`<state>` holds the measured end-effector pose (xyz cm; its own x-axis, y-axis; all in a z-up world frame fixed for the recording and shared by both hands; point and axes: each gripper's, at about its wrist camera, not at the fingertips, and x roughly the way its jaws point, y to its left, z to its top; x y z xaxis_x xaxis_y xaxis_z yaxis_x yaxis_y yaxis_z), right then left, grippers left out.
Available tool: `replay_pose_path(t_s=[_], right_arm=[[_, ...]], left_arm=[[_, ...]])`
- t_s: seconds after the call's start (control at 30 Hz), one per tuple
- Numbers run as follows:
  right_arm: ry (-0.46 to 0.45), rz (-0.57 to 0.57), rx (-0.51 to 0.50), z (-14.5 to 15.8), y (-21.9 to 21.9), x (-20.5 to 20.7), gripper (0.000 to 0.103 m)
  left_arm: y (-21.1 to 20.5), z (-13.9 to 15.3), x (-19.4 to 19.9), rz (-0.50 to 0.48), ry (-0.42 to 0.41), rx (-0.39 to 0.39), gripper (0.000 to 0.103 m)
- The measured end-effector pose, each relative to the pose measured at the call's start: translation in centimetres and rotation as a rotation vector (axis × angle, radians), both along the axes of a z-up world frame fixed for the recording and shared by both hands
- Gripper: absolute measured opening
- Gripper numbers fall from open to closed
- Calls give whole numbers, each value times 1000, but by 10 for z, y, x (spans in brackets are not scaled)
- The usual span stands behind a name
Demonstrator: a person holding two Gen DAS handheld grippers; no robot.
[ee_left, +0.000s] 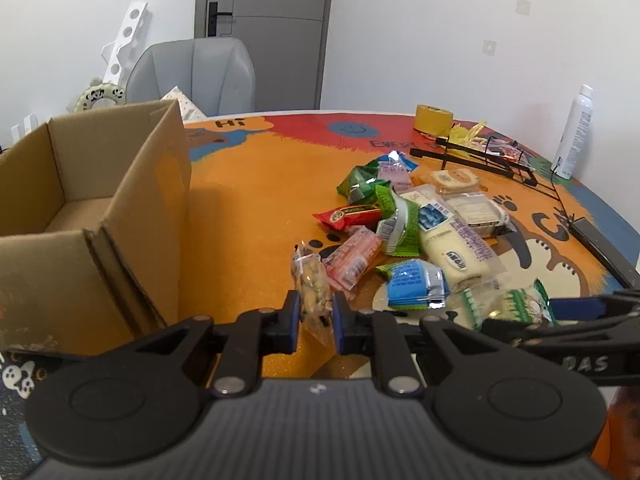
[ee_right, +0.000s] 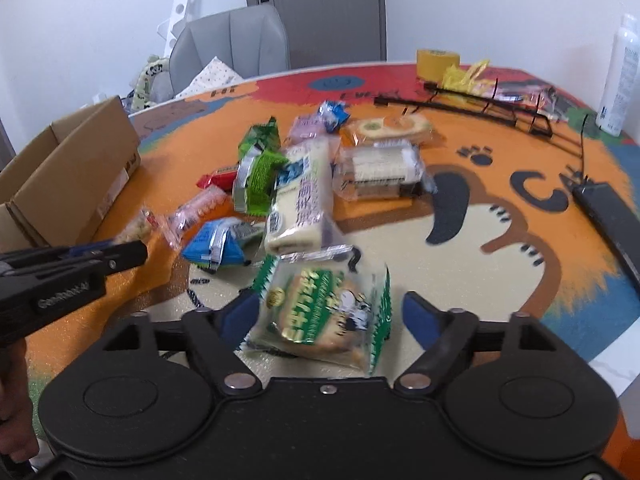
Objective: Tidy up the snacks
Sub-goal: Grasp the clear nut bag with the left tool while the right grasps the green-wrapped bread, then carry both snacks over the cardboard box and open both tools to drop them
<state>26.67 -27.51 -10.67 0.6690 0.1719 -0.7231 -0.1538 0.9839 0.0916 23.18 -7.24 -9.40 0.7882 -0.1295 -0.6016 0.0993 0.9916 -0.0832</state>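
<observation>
The left gripper (ee_left: 316, 312) has its blue pads pressed on a clear packet of nuts (ee_left: 312, 292), held upright just above the orange table mat (ee_left: 248, 208), near the mat's near edge. The right gripper (ee_right: 326, 316) stands spread, its pads clear of the green-and-white biscuit packet (ee_right: 324, 316) lying tilted between them; that packet is blurred. No earlier frame is given, so nothing can be said of jaw motion.

The left wrist view alone shows the inside of the open cardboard box (ee_left: 80, 200) at the mat's left edge: its floor appears bare. The right wrist view shows only the box's outer side and flaps, but reveals the left gripper from the side and part of a hand below it. Both views show the snack pile (ee_left: 408, 224) mid-table, the yellow tape roll (ee_left: 434, 118) at the far edge, and the white spray bottle (ee_left: 576, 136) at the far right edge.
</observation>
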Motion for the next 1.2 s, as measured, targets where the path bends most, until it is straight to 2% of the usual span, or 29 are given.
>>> replay_pose_path(t_s=[0.13,0.2,0.23,0.3,0.4,0.5,0.7,1.2], right_arm=[[-15,17,-52,-5,11,1,85],[-34,31,-84,-5,16,-1,65],[-41,36,-95,-4,18,-1,60],[-39,31,-72,-1,15,1,43],[-27,33,4,4,6,4,28],[-46,32,35,12,4,4,21],[-77,60,82,28,9,6,18],[-173,122,93,69,43,15,18]], left_arm=[[1,9,-5,-13,-24,0,15],[1,11,-7,-18,-32,-1,15],[2,12,-7,-18,-33,-3,15],[3,14,-9,-16,-35,-5,15],[6,19,-11,-11,-46,-8,15],[10,27,-14,-5,-68,-10,15],[17,44,-19,2,-110,-12,15],[46,84,-25,35,-199,-12,15]])
